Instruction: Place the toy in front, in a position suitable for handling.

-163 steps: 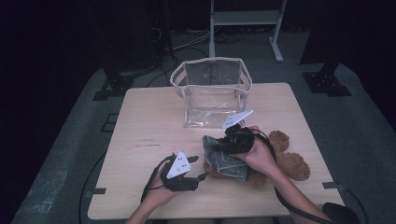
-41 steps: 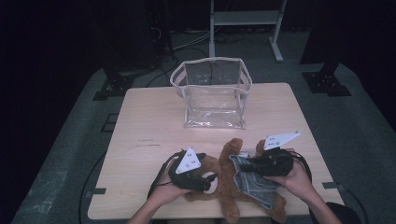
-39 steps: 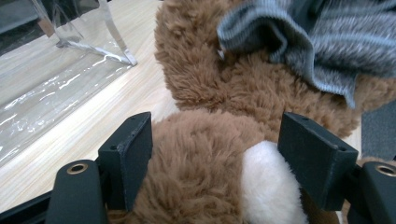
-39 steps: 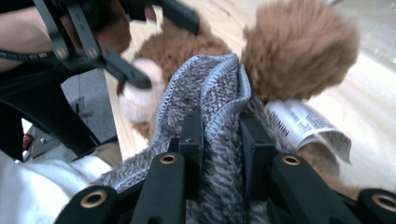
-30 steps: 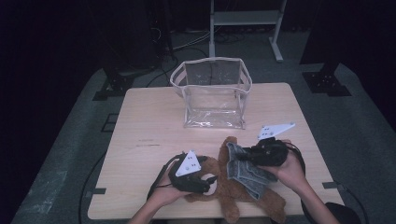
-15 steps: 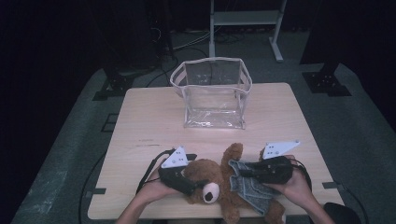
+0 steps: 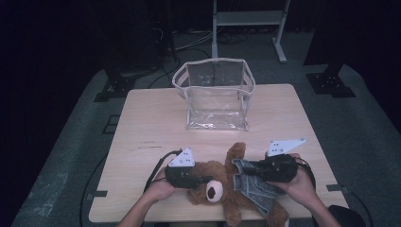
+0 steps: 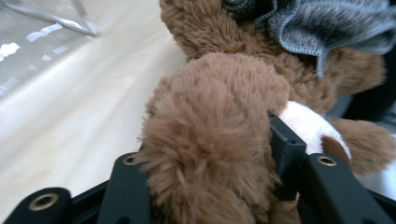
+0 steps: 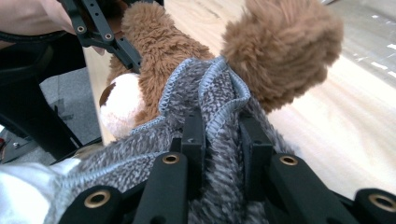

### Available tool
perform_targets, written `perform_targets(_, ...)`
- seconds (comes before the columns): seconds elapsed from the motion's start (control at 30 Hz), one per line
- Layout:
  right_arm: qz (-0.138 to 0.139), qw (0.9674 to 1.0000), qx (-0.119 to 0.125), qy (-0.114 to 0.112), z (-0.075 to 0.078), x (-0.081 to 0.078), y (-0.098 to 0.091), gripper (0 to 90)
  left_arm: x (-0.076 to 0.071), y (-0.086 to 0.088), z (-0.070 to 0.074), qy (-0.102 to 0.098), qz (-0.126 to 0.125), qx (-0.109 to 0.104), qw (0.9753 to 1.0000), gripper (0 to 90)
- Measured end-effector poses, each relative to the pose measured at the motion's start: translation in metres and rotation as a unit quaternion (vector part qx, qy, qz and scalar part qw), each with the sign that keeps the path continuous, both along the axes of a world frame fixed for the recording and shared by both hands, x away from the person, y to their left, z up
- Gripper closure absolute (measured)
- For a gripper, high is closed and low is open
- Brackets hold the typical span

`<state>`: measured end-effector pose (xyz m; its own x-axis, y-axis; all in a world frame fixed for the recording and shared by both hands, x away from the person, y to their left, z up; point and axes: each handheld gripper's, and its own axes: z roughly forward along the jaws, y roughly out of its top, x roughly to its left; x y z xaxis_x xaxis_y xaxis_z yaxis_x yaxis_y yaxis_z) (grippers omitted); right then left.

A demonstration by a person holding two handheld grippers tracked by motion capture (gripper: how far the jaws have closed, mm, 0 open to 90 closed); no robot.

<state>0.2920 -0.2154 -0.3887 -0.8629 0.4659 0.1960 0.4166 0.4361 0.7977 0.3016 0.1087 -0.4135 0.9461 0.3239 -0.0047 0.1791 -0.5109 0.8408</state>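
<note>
- Wooden table (image 7: 151, 123), clear bag (image 7: 215, 94) at far side.
- Teddy bear (image 7: 217, 187) at near edge, between both hands.
- Left gripper (image 7: 187, 177) just clamped on bear's head.
- Right gripper (image 7: 265, 171) pinches grey garment (image 7: 253, 187) on bear's body.

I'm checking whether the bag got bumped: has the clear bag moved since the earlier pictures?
No. The clear bag stands at the same spot near the table's far edge, below the white stand.

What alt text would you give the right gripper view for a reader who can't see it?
The right tongs pinch a fold of the grey knit garment on a brown teddy bear lying on the wooden table. The bear's white muzzle faces left, and the left tongs grip its head at top left.
</note>
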Motion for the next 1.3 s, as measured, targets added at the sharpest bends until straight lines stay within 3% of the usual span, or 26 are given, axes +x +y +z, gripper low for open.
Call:
perform_targets(0.1, -0.015, 0.9999, 0.006, -0.001, 0.005, 0.01, -0.003, 74.8, 0.006, -0.003, 0.005, -0.052, 0.012, 0.013, 0.9985, 54.1)
perform_targets(0.3, -0.042, 0.9989, 0.012, -0.017, 0.011, 0.033, -0.005, 75.1, 0.023, -0.002, 0.008, -0.102, 0.042, 0.012, 0.9938, 53.9)
perform_targets(0.43, -0.059, 0.9977, 0.028, -0.017, 0.013, 0.052, -0.006, 75.3, 0.029, 0.002, 0.011, -0.129, 0.04, -0.004, 0.9908, 52.7)
perform_targets(0.5, -0.064, 0.9978, 0.014, -0.009, 0.006, 0.061, -0.005, 75.4, 0.03, 0.005, 0.009, -0.128, 0.035, -0.013, 0.9911, 51.5)
perform_targets(0.57, -0.059, 0.9981, 0.018, 0.009, -0.001, 0.065, -0.005, 75.8, 0.03, 0.006, 0.006, -0.127, 0.033, -0.014, 0.9913, 49.2)
perform_targets(0.63, -0.049, 0.9984, 0.02, 0.021, -0.005, 0.063, -0.003, 76.2, 0.029, 0.01, 0.003, -0.112, 0.038, -0.02, 0.9928, 40.3)
perform_targets(0.7, -0.04, 0.999, 0.011, 0.018, -0.007, 0.055, 0.001, 76.5, 0.03, 0.013, 0.004, -0.088, 0.048, -0.023, 0.9947, 28.6)
perform_targets(0.77, -0.033, 0.9994, 0.001, 0.007, -0.008, 0.046, 0.006, 76.7, 0.03, 0.016, 0.005, -0.053, 0.054, -0.034, 0.9966, 17.3)
perform_targets(0.9, -0.034, 0.9992, -0.011, -0.021, -0.009, 0.029, 0.011, 77.0, 0.032, 0.016, 0.005, 0.009, 0.056, -0.057, 0.9968, 10.9)
perform_targets(0.93, -0.035, 0.999, -0.01, -0.026, -0.01, 0.025, 0.011, 77.1, 0.032, 0.014, 0.003, 0.02, 0.055, -0.055, 0.9968, 11.7)
perform_targets(0.97, -0.037, 0.9989, -0.008, -0.029, -0.011, 0.022, 0.011, 77.1, 0.029, 0.012, 0.001, 0.009, 0.057, -0.042, 0.9974, 20.2)
perform_targets(1.0, -0.038, 0.9988, -0.006, -0.03, -0.012, 0.02, 0.01, 77.1, 0.023, 0.007, -0.002, -0.033, 0.055, -0.009, 0.9979, 30.7)
perform_targets(1.03, -0.041, 0.9988, 0.002, -0.026, -0.012, 0.018, 0.008, 77.0, 0.02, 0.007, -0.003, -0.045, 0.055, -0.004, 0.9975, 36.4)
perform_targets(1.1, -0.046, 0.9984, 0.018, -0.027, -0.01, 0.015, 0.001, 76.9, 0.018, 0.007, -0.003, -0.059, 0.063, 0.002, 0.9963, 42.5)
perform_targets(1.23, -0.068, 0.9966, 0.033, -0.032, 0.005, 0.012, -0.014, 76.9, 0.015, 0.01, -0.005, -0.069, 0.06, -0.007, 0.9958, 45.2)
perform_targets(1.3, -0.071, 0.9951, 0.063, -0.028, 0.017, 0.012, -0.024, 77.0, 0.014, 0.01, -0.005, -0.077, 0.055, -0.005, 0.9955, 45.1)
